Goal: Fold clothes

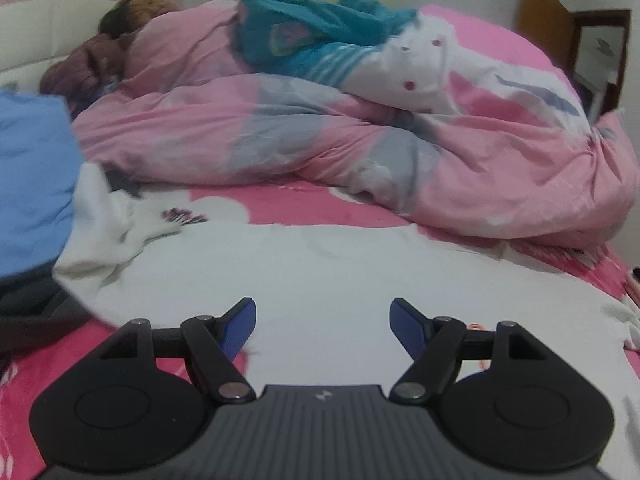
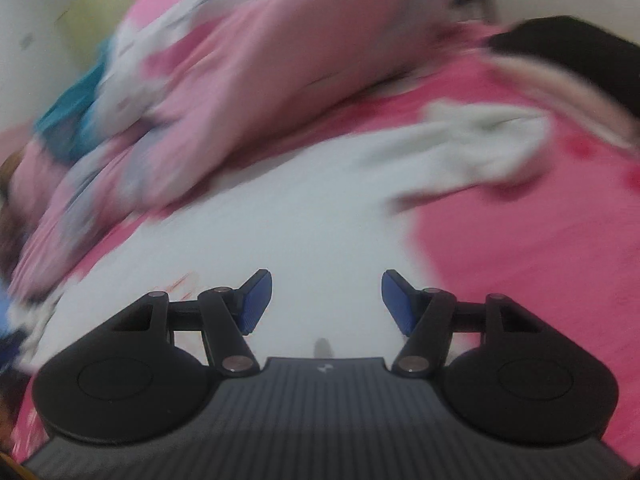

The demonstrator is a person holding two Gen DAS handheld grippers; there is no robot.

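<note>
Right wrist view is smearing: you're holding both the left gripper [image 1: 322, 322] and right gripper [image 2: 327, 300] wide open, empty, risking pinching the pink floral bedsheet [image 1: 320, 204] under the flat white cloth garment [image 1: 340, 272].

I am in a home bedroom, working over a bed covered with a bright pink sheet [image 1: 304, 204]. A rumpled pink duvet [image 1: 280, 136] is heaped across it with a teal garment [image 1: 304, 40] lying on top, and a padded white headboard [image 1: 36, 40] stands against the wall. A wooden door [image 1: 540, 12] stands in the far corner.
</note>
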